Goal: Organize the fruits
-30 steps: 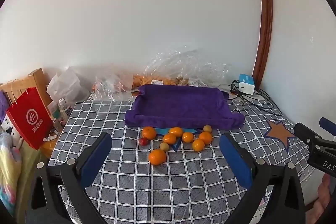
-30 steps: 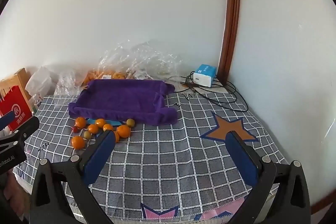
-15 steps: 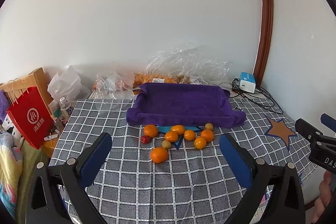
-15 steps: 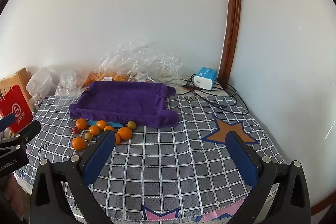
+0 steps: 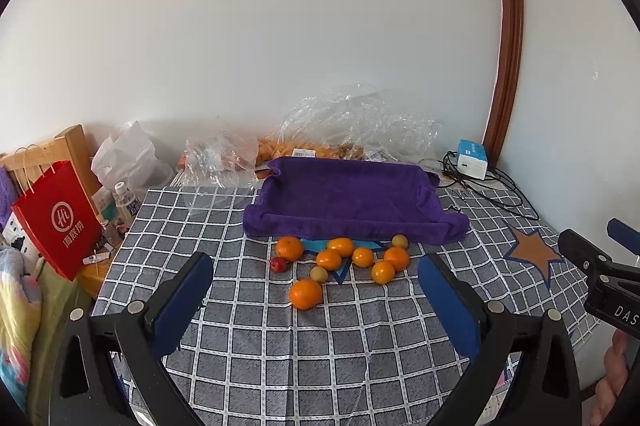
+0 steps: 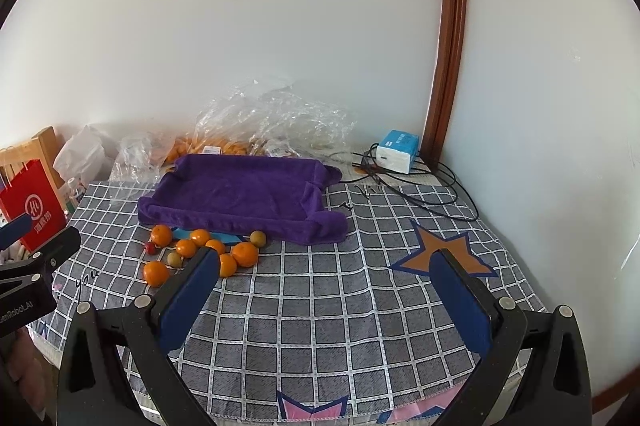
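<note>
Several oranges lie loose on the checked tablecloth [image 5: 280,338] in front of a purple towel-lined tray [image 5: 348,198]; the nearest orange [image 5: 305,293] sits alone at the front. Two small greenish-yellow fruits [image 5: 319,273] and a small red fruit [image 5: 279,264] lie among them. My left gripper [image 5: 316,300] is open and empty, held above the table's near side, short of the fruit. My right gripper [image 6: 326,300] is open and empty, to the right of the fruit cluster [image 6: 244,253], with the tray [image 6: 240,192] at left centre in its view.
Crumpled clear plastic bags [image 5: 360,122] with more oranges lie behind the tray by the wall. A blue-white box [image 6: 398,150] with black cables sits at the back right corner. A red paper bag [image 5: 56,218], bottles and a wooden chair stand off the table's left edge.
Both grippers have shifted slightly forward and upward; the fruit and tray sit a little lower in the views. Nothing on the table has moved.
</note>
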`<state>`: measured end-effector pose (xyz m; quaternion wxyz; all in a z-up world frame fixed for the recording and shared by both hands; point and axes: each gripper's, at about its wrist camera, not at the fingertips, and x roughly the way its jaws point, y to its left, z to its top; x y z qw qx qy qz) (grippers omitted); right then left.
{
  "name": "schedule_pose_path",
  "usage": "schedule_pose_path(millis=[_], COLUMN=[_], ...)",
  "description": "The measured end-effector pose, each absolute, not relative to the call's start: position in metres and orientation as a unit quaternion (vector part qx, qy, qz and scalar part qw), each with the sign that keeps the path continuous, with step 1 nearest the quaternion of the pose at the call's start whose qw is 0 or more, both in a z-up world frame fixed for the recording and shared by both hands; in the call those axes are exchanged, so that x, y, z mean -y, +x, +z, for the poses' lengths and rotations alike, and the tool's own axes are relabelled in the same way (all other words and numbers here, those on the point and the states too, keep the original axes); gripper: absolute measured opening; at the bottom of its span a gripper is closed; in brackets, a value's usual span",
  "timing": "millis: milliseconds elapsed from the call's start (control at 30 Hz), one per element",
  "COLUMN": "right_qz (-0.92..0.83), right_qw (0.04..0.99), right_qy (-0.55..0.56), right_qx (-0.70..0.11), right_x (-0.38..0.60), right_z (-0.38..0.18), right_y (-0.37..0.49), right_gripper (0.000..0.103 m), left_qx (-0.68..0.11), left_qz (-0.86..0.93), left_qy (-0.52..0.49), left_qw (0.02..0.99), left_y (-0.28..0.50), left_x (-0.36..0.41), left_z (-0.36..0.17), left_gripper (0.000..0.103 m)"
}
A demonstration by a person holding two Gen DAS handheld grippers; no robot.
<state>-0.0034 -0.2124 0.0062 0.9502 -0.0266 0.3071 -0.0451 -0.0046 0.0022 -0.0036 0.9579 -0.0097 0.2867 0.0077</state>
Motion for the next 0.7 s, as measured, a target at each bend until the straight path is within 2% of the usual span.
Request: schedule_pose_path(millis=[700], right_qz=[-0.052], right_qw=[0.951], right_qy=[-0.033], right_qx=[-0.304], right_x=[0.2093], right_z=[0.0075], right_y=[-0.0035], right_gripper=[0.103], left_qx=[-0.282], left_qz=[0.009], left_qy=[-0.012], left_qw=[0.959], left_y=[-0.0084], left_x=[-0.0077], left_z=[-0.0018], left_gripper=[0.103])
